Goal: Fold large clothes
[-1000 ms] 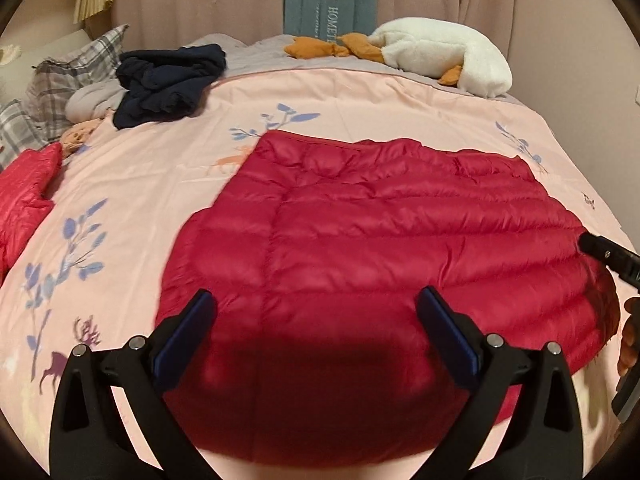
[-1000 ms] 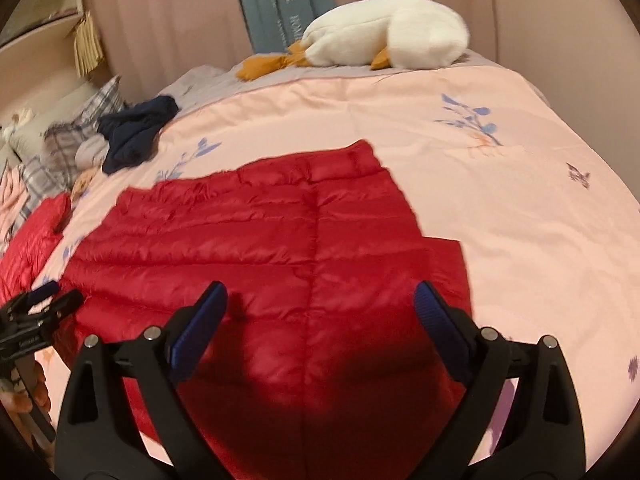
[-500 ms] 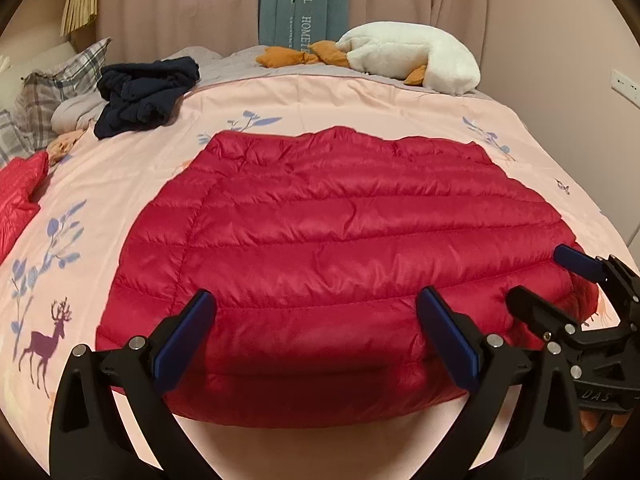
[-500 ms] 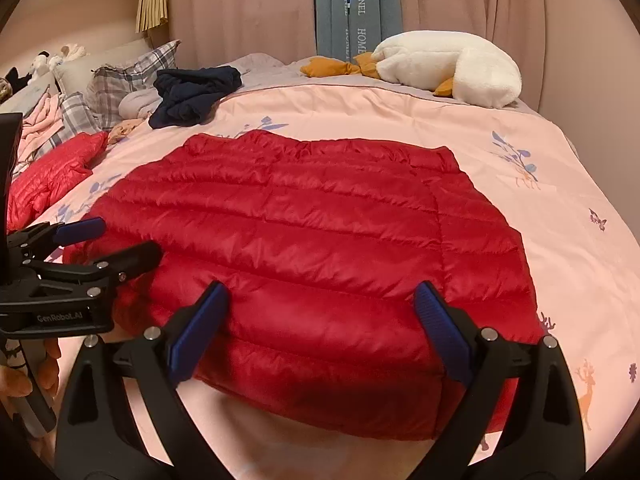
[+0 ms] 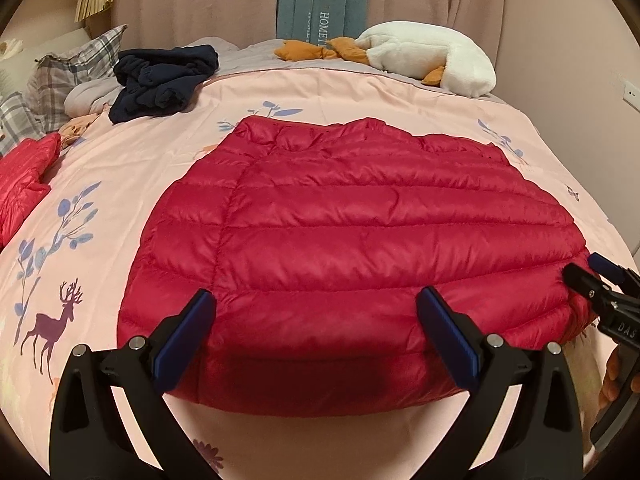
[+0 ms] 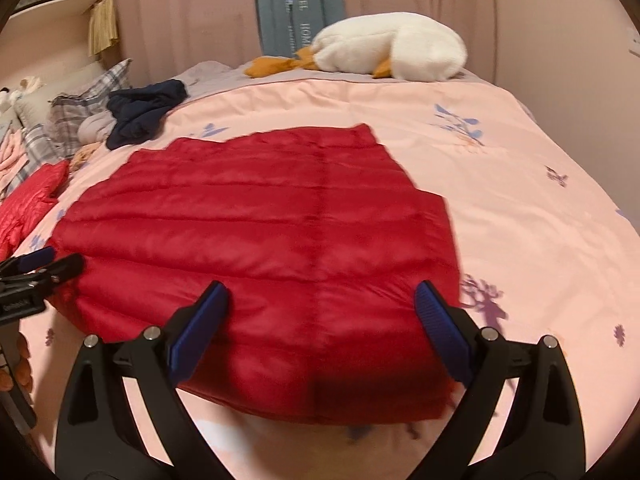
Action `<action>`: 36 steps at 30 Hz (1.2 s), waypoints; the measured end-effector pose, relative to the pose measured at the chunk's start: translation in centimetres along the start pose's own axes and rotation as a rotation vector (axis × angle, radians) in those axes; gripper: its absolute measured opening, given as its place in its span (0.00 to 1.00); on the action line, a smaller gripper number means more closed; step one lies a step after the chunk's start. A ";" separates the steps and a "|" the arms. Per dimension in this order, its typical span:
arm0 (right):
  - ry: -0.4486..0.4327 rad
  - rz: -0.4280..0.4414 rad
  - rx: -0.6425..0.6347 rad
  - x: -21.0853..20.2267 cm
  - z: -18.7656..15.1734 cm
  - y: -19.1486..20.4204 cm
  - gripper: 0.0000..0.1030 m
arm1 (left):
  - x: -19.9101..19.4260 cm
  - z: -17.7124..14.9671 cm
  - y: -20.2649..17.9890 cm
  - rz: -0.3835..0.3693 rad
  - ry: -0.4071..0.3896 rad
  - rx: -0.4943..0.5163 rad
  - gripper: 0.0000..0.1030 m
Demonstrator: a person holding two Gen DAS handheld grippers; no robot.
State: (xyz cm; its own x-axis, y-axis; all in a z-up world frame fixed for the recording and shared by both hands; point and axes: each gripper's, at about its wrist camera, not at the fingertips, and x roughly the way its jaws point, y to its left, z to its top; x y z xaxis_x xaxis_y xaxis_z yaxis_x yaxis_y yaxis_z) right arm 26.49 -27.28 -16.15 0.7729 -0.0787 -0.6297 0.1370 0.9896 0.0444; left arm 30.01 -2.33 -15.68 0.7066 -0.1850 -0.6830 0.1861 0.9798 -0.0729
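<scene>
The right gripper [image 6: 320,320] has moved toward the right side of the red jacket [image 5: 360,240]. The jacket lies flat just ahead of both grippers. The left gripper [image 5: 316,332] and the right one are wide apart, holding nothing.

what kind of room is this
Most likely a bedroom in a home. A red puffer jacket lies spread on a bed with a pink printed duvet; plaid pillows and a white plush goose sit at its far end, before drawn curtains.
</scene>
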 end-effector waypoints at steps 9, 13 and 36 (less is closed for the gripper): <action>0.035 -0.032 0.122 -0.6 -1.6 -4.0 0.93 | -1.2 -0.8 2.2 0.056 0.015 -0.035 0.99; 0.038 -0.059 0.106 -0.7 -1.8 -3.5 0.94 | -1.1 -1.2 3.1 0.077 0.024 -0.055 0.99; -0.025 0.051 0.073 -16.9 3.1 3.1 0.98 | -17.7 2.8 -0.1 0.101 -0.114 -0.045 0.99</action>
State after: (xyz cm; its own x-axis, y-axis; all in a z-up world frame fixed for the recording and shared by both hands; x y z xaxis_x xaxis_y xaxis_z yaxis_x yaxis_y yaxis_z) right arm 15.79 -23.21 -2.99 0.7952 -0.0320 -0.6054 0.1408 0.9811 0.1330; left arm 19.43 0.64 -1.60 0.7934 -0.0901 -0.6020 0.0813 0.9958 -0.0419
